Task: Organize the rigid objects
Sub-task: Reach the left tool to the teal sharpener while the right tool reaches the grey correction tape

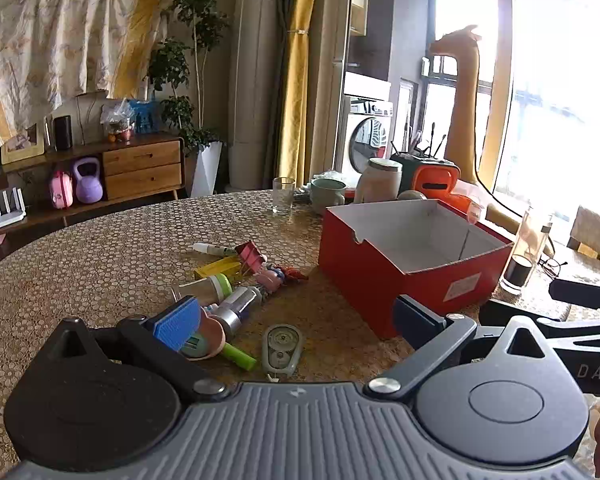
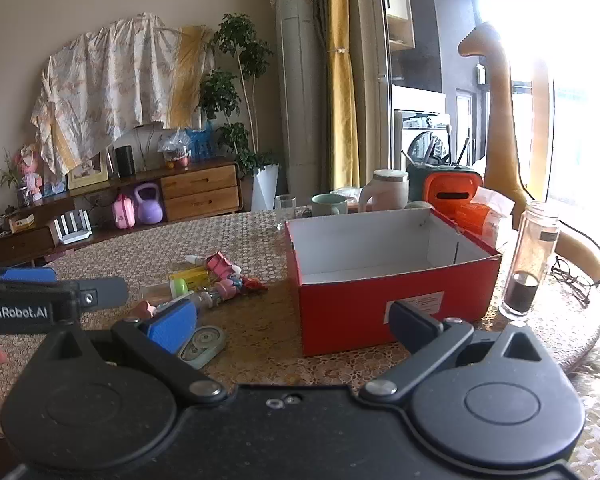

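The left gripper (image 1: 296, 320) hovers over the near part of the round table (image 1: 100, 256), jaws spread wide with nothing between them; the right gripper (image 2: 292, 320) is likewise wide open and empty, off to its right. Just ahead of the left one lies a tape dispenser (image 1: 282, 348), and beside it a green marker (image 1: 240, 356) and a pink case (image 1: 210, 338). Behind these a loose cluster runs back: a silver tube (image 1: 236, 312), a green-capped bottle (image 1: 208, 288), a yellow box (image 1: 218, 268), a pink clip (image 1: 252, 256), small figures (image 1: 278, 276) and a white pen (image 1: 212, 249). Bare tabletop lies left of the cluster to the rim. Right of the cluster, across a clear strip, stands an open, empty red box (image 1: 360, 276). A glass bottle (image 1: 528, 252) stands just right of it near the table's edge. Cups (image 1: 327, 196) and a glass (image 1: 283, 194) line the far side.
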`<action>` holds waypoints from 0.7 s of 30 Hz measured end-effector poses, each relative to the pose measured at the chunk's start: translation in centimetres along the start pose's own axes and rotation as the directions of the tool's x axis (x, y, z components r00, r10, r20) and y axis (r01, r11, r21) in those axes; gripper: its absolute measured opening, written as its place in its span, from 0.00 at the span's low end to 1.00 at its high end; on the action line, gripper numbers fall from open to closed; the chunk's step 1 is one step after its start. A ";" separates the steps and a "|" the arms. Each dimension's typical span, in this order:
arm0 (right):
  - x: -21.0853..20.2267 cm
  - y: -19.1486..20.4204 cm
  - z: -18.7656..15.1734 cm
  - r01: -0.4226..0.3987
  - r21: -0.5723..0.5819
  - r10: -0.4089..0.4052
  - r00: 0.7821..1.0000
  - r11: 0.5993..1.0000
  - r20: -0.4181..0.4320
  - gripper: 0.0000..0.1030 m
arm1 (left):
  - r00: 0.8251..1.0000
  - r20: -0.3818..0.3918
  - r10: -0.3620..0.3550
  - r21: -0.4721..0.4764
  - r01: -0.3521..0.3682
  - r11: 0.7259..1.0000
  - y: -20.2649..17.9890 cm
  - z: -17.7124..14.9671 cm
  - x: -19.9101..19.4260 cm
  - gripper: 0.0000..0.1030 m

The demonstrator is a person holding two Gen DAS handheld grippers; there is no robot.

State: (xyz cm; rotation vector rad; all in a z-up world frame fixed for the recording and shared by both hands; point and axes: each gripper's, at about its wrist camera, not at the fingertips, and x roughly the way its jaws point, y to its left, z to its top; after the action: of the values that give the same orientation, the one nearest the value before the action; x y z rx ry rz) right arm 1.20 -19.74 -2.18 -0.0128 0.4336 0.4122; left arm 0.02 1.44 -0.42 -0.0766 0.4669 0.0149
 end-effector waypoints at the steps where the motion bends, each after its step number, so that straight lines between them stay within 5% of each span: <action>1: 0.3 0.0 0.0 -0.002 -0.006 0.002 1.000 1.000 -0.006 1.00 | 1.000 0.003 0.002 -0.004 -0.002 1.000 0.3 0.0 0.1 1.00; 21: 7.6 2.1 -0.2 -0.221 -0.135 0.198 0.967 0.966 -0.163 0.95 | 0.986 -0.148 0.075 -0.094 -0.089 0.992 6.3 -1.0 7.4 1.00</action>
State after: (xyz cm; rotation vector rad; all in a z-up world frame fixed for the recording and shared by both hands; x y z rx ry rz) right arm 6.59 -14.90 -5.29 -0.1472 0.5516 0.6563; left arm 6.03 7.65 -5.08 -0.1577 0.6134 0.1143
